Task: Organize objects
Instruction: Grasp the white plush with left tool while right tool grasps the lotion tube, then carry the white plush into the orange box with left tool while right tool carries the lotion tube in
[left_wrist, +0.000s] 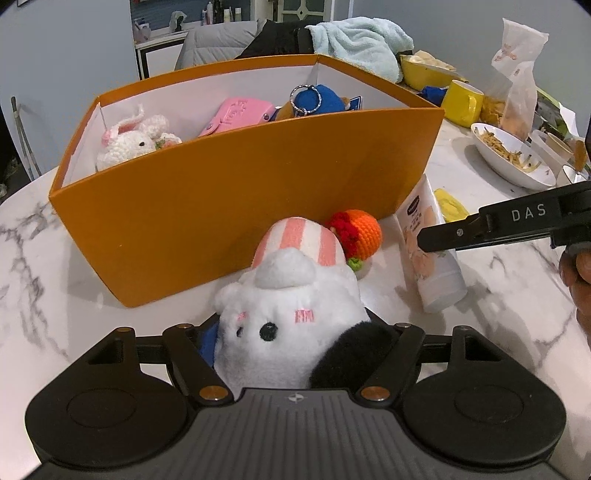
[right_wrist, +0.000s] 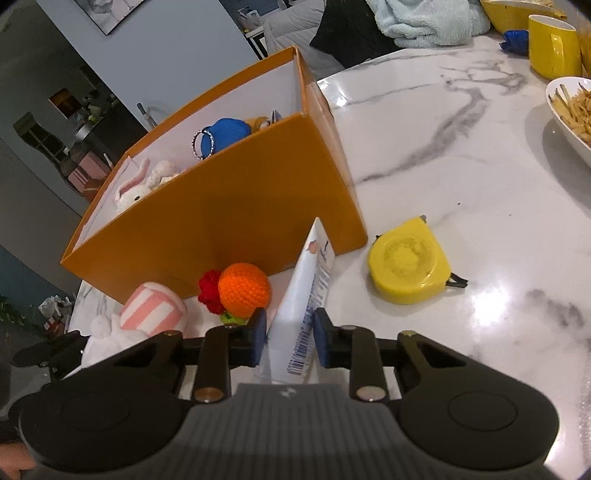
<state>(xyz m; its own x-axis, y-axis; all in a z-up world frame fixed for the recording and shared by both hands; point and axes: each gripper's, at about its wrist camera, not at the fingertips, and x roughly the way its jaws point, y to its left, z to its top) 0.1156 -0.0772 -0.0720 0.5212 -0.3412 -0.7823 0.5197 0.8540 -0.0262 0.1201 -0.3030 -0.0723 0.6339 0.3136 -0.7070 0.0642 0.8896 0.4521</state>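
Left gripper (left_wrist: 291, 343) clamped on white plush toy (left_wrist: 291, 314), just before orange box (left_wrist: 236, 206) | Right gripper (right_wrist: 290, 341) clamped on white tube (right_wrist: 303, 295), lying on marble table (right_wrist: 461, 184) beside yellow tape measure (right_wrist: 410, 266)

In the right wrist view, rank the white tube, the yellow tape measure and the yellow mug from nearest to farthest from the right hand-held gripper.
1. White tube: between the right hand-held gripper fingers.
2. Yellow tape measure: right, on the marble.
3. Yellow mug: far right corner.

Left claw (left_wrist: 295, 339) pads hidden behind white plush (left_wrist: 291, 325); tube (right_wrist: 299, 317) cap end hidden under right claw (right_wrist: 290, 341).
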